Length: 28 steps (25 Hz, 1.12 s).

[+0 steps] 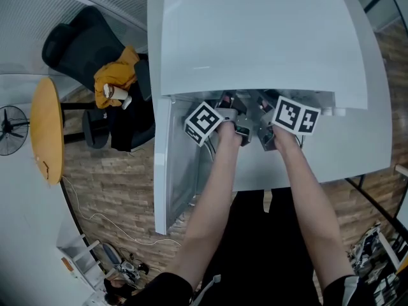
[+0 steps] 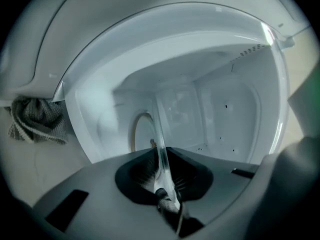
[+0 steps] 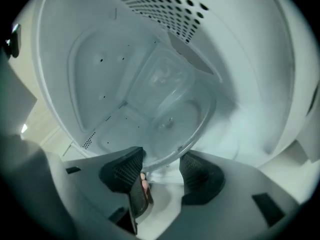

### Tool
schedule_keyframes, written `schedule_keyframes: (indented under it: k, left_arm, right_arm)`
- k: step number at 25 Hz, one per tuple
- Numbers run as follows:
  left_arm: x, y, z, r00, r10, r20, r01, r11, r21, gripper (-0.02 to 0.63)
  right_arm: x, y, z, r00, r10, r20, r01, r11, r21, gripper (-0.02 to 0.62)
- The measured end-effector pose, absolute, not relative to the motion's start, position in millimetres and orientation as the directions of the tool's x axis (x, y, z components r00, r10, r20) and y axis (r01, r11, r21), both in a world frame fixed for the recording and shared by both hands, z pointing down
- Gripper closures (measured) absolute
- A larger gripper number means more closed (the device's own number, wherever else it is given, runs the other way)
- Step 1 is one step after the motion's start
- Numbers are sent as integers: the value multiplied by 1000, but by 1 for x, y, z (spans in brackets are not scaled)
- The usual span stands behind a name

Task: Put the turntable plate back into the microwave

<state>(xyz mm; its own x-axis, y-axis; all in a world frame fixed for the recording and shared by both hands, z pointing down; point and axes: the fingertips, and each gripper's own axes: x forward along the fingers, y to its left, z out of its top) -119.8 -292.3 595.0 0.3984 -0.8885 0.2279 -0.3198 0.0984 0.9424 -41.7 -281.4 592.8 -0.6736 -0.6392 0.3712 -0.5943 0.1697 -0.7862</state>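
Two grippers reach into the microwave (image 1: pixel 255 43): the left gripper (image 2: pixel 161 158) pinches the near rim of the glass plate (image 3: pixel 170 118), while the right gripper (image 3: pixel 162 166) straddles that rim, jaws wide apart. The plate lies straight ahead of both, inside the cavity.

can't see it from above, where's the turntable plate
Inside the microwave: turntable plate has its rim pinched by the left gripper, right gripper open around it.

Head view: even, cool daylight is noted. The microwave top (image 1: pixel 261 37) is rendered bright, nearly washed out. Straight lines are bowed toward the frame edges. Both gripper views are ringed by black fisheye corners. The cavity (image 2: pixel 215 114) is dimly lit and soft, and the near foreground is blurred. A faint highlight is carried along the turntable plate (image 3: pixel 170 119) rim.
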Motion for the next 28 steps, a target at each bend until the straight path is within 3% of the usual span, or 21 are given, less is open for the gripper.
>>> schedule_keyframes:
  k: [3, 7, 11, 22, 28]
  left_arm:
    - [-122, -293, 600, 388, -889, 244, -325, 116, 939, 568]
    - [-121, -293, 601, 389, -887, 251, -344, 113, 932, 565]
    - [-120, -295, 600, 389, -885, 255, -357, 110, 927, 565]
    - [-119, -298, 596, 421, -869, 259, -383, 89, 919, 564]
    - [-113, -284, 598, 452, -827, 333, -464, 100, 880, 495]
  right_arm:
    - [-36, -270, 596, -646, -658, 387, -627, 169, -760, 376]
    - [-29, -257, 596, -667, -656, 353, -566, 137, -813, 415]
    - [-32, -250, 593, -692, -647, 319, -517, 137, -845, 535]
    - [-34, -256, 592, -684, -683, 254, -438, 107, -892, 520]
    - [-30, -258, 592, -658, -702, 274, -475, 105, -874, 534]
